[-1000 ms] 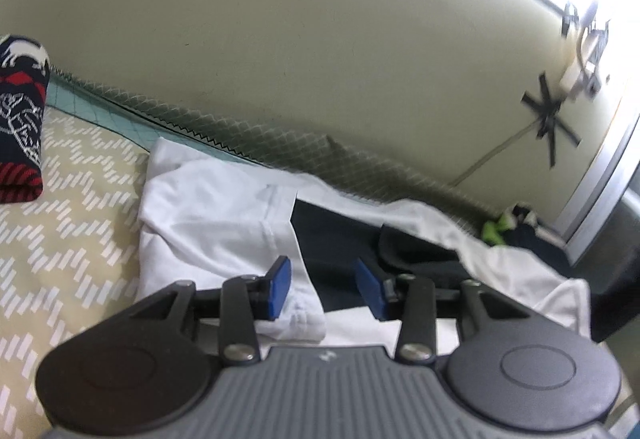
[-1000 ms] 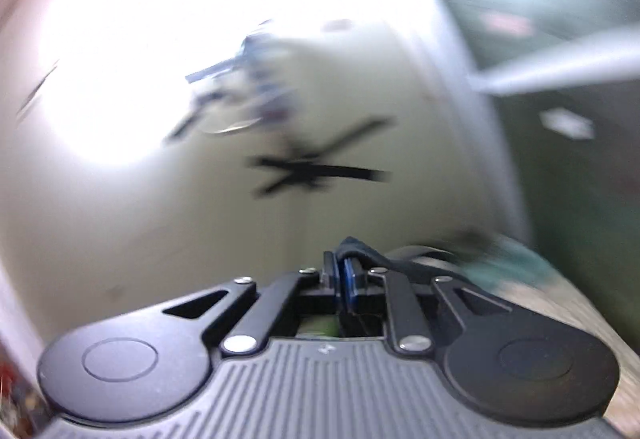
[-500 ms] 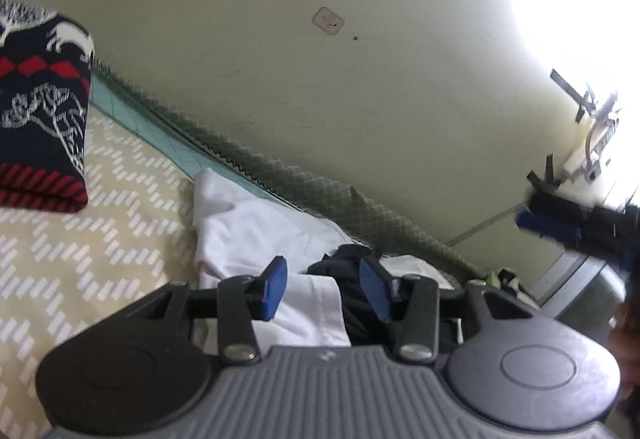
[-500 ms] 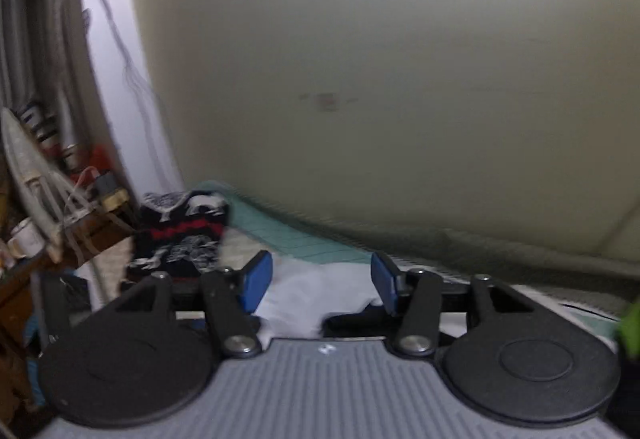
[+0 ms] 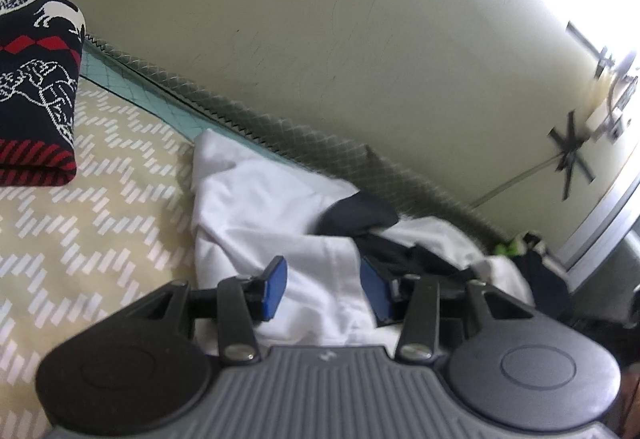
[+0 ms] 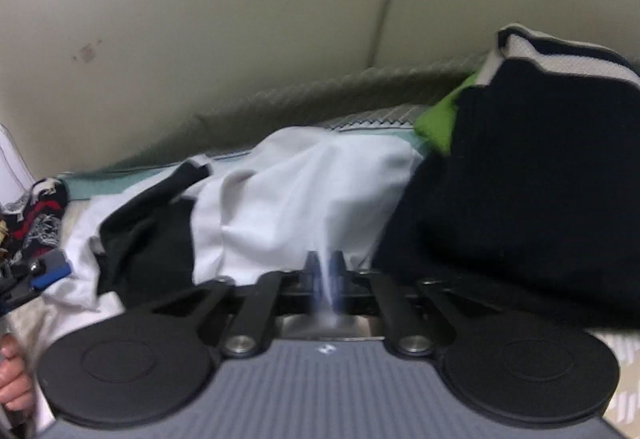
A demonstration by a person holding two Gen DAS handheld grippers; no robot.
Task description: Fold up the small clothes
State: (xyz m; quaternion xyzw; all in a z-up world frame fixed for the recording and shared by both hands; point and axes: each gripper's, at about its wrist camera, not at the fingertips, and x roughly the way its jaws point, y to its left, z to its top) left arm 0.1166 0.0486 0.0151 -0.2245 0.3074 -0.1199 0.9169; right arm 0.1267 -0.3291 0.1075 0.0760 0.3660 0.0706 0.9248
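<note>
The right gripper [image 6: 326,271] is clenched on the crumpled white cotton garment with dark panels [image 6: 304,195], while the left gripper [image 5: 322,289] hovers released above it

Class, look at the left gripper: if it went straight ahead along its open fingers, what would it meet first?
Most likely the white garment lying between the left gripper fingers, then its dark navy part; depth is uncertain.

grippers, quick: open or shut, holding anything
left tool: open, holding nothing, white shirt beneath it.
right tool: shut on white shirt.
</note>
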